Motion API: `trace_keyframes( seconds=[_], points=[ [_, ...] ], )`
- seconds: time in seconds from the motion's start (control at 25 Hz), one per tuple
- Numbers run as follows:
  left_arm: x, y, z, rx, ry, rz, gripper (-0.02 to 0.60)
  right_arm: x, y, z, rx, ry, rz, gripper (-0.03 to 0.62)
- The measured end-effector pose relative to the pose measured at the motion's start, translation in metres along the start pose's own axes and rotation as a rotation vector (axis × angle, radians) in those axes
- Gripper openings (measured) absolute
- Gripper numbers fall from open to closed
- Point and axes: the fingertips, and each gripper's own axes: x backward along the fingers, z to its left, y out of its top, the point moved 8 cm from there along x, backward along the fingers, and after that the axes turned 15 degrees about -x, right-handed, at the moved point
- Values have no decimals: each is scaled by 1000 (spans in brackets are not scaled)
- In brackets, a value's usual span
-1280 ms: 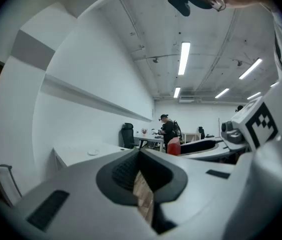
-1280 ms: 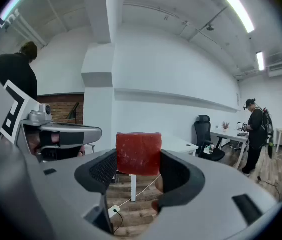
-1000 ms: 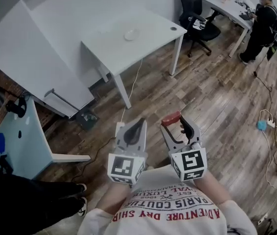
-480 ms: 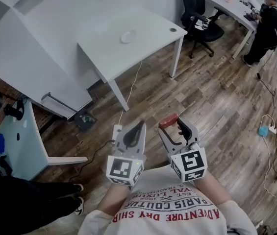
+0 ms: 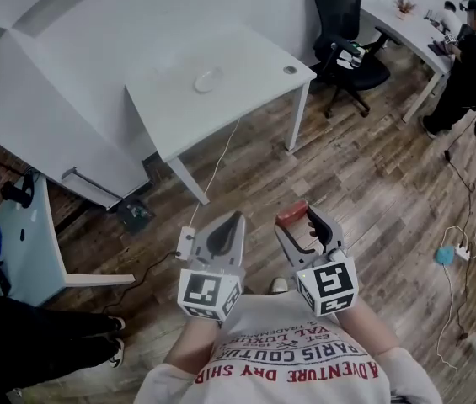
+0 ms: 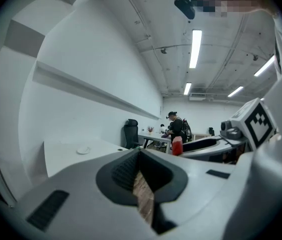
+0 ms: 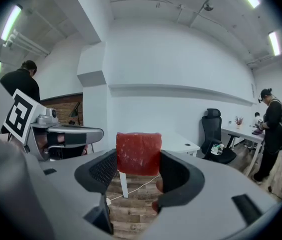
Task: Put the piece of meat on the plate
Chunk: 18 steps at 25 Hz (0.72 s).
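L gripper (image 5: 232,224) & R gripper (image 5: 303,218) low centre over open wood floor (image 5: 372,175), table (image 5: 254,57) edge w/ plate (image 5: 207,81) well apart, upper centre, R gripper clamped on red meat piece (image 7: 138,153), L gripper jaws together, empty.

Light source: ceiling strip lights (image 6: 195,41), white and even; the room is bright.
Glare: the strips burn out to pure white in both gripper views.
Shadows: soft and faint under the white table (image 5: 246,66).
Edges: the gripper views bend strongly, with black corners.
Focus: the piece of meat (image 7: 138,151) is crisp; the right gripper (image 7: 138,158) is soft near the lens.
Head view: dimmer, greyish.
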Motion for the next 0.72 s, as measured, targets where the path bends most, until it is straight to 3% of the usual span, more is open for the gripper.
trace_keyframes(
  seconds=[0.32,0.72],
  points=[
    [-67,-1,-8,-11,-33,55,8,-35,12,-54,-37,12,30,272],
    [-168,-11,78,12,-103,31,8,-144,47,-90,-90,-52,41,272]
  ],
)
